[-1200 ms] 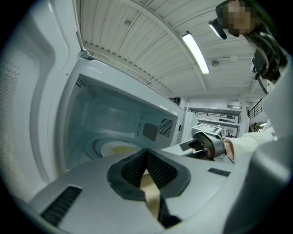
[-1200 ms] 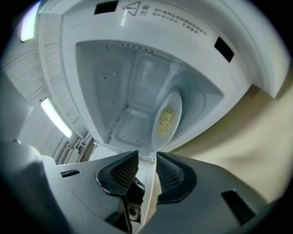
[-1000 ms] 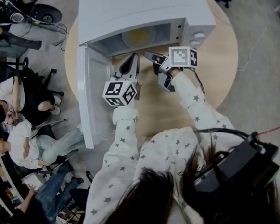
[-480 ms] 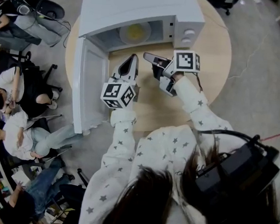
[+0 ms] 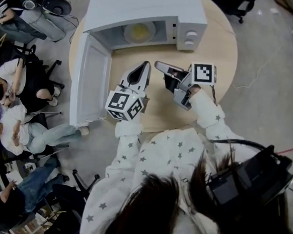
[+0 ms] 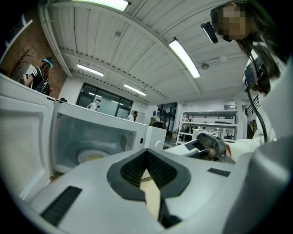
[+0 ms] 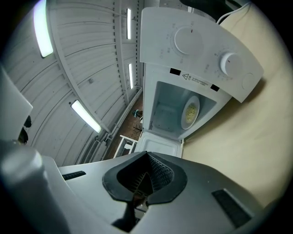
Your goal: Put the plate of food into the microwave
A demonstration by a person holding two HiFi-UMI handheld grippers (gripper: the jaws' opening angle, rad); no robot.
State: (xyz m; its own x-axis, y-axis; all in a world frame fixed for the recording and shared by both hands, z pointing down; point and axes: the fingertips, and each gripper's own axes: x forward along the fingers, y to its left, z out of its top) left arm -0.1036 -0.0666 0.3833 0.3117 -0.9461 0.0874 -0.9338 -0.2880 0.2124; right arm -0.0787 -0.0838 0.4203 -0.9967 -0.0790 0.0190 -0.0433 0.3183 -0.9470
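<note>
**Plate is in, and I have backed off**

The round white plate of yellow food (image 5: pixel 139 32) sits on the floor of the cavity inside the boxy white microwave oven (image 5: pixel 145 8), and nothing of mine touches it. The oven's white door (image 5: pixel 91 79) hangs wide open on my left.

A second ago both my grippers were right at the mouth of the cavity. Now they have drawn back over the round pale wooden table (image 5: pixel 220 49), clear of the opening. My left gripper (image 5: pixel 144 64) has its ribbed fingers pressed together on nothing, with only tabletop showing past them. My right gripper (image 5: pixel 158 65) finished closing in that same second and is likewise pinched shut and empty.

I judge the placing done: the plate is delivered and let go. Only the door may still need swinging shut, and my left gripper is nearer to it.
</note>
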